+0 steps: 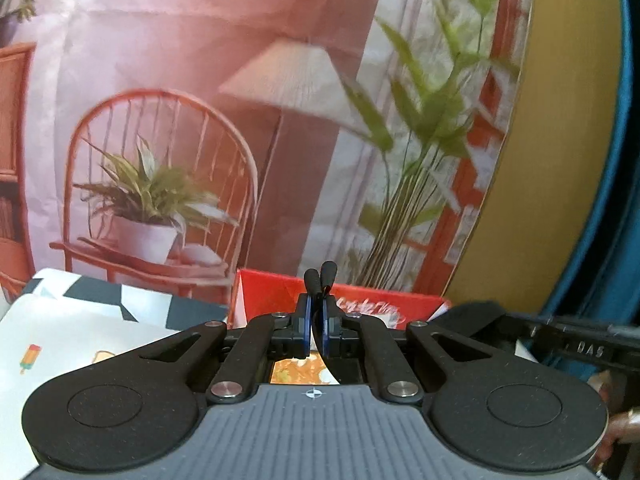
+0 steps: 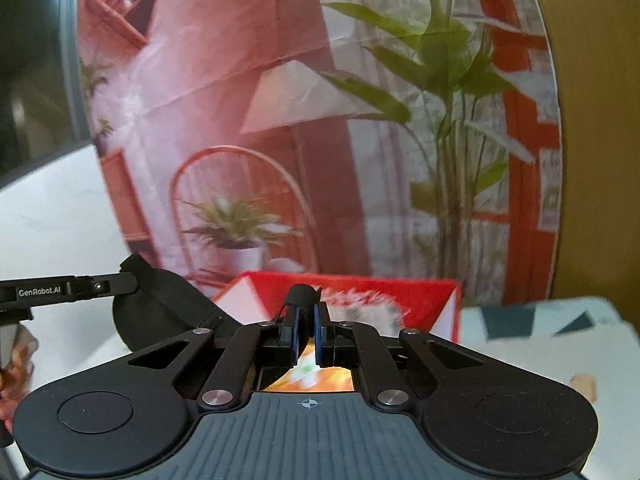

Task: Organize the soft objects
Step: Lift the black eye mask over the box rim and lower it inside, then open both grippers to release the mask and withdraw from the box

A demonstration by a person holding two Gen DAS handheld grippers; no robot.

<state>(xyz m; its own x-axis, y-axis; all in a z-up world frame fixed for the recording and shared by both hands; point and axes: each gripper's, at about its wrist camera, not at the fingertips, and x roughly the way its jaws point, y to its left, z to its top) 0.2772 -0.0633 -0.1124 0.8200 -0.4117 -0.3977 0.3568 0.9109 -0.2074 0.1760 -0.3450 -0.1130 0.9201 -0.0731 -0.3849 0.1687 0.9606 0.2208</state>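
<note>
My left gripper (image 1: 321, 271) is shut, its black fingertips pressed together, raised in front of a red paper bag (image 1: 360, 304). An orange patterned soft item (image 1: 298, 370) shows below its fingers; whether it is held I cannot tell. My right gripper (image 2: 305, 294) is also shut, in front of the same red bag (image 2: 400, 300). An orange patterned item (image 2: 310, 376) shows beneath its fingers. The left gripper's body (image 2: 160, 308) appears at the left of the right wrist view.
A printed backdrop (image 1: 240, 120) of a chair, lamp and plants stands close behind. A white cloth with geometric and popsicle prints (image 1: 80, 332) lies left; it also shows in the right wrist view (image 2: 540, 332). A yellow board (image 1: 560, 120) stands right.
</note>
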